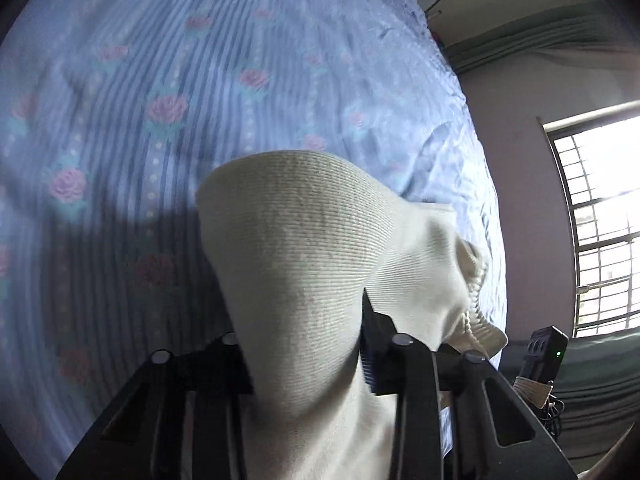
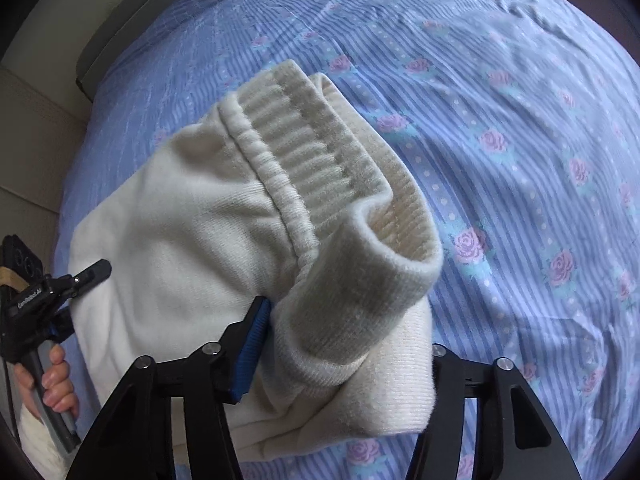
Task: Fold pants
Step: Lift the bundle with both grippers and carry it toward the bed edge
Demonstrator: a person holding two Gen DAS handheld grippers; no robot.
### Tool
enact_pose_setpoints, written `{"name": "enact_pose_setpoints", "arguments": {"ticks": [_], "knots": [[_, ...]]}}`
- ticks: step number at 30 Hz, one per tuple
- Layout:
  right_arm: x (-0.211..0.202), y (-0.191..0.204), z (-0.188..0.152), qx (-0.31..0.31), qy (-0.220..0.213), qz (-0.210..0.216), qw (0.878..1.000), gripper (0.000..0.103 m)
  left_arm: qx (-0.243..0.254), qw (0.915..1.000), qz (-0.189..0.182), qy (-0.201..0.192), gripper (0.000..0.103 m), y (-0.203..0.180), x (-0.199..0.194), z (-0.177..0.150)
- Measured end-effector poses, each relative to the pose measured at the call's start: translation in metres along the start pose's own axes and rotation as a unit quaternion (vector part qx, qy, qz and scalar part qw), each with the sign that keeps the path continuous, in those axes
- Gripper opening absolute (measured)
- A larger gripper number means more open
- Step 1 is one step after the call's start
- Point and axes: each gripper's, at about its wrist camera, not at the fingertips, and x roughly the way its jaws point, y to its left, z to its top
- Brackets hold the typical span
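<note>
Cream knitted pants (image 2: 192, 216) are held above the blue striped, rose-printed bedsheet (image 2: 520, 128), bunched fabric clamped in both the left gripper (image 1: 304, 344) and right gripper (image 2: 340, 344). A fold is judged underway; next, the lifted part should be laid flat.

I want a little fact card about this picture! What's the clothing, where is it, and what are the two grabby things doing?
clothing: cream knit pants with a ribbed waistband
resting on: a bed sheet with blue stripes and pink roses
left gripper: closed on a bunch of the cream fabric
right gripper: fabric bunched between its fingers, one blue pad against the cloth
folding: pants still rumpled, not yet a neat fold
also seen: a window and a hand holding the left gripper's handle
</note>
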Motion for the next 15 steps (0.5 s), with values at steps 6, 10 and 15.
{"name": "enact_pose_setpoints", "arguments": {"ticks": [6,10,15], "knots": [[-0.05,0.016,0.008,-0.035,-0.024,0.037,0.998,0.04,0.056,0.9977,0.027,-0.028,0.03,-0.055,-0.048,-0.023],[-0.099,0.038,-0.005,-0.079,-0.039,0.064,0.994,0.039,0.058,0.9958,0.042,-0.057,0.03,-0.078,-0.097,-0.051],[-0.16,0.051,-0.035,-0.127,-0.053,0.099,0.985,0.04,0.043,0.9915,0.054,-0.11,0.03,-0.097,-0.17,-0.109]]}}
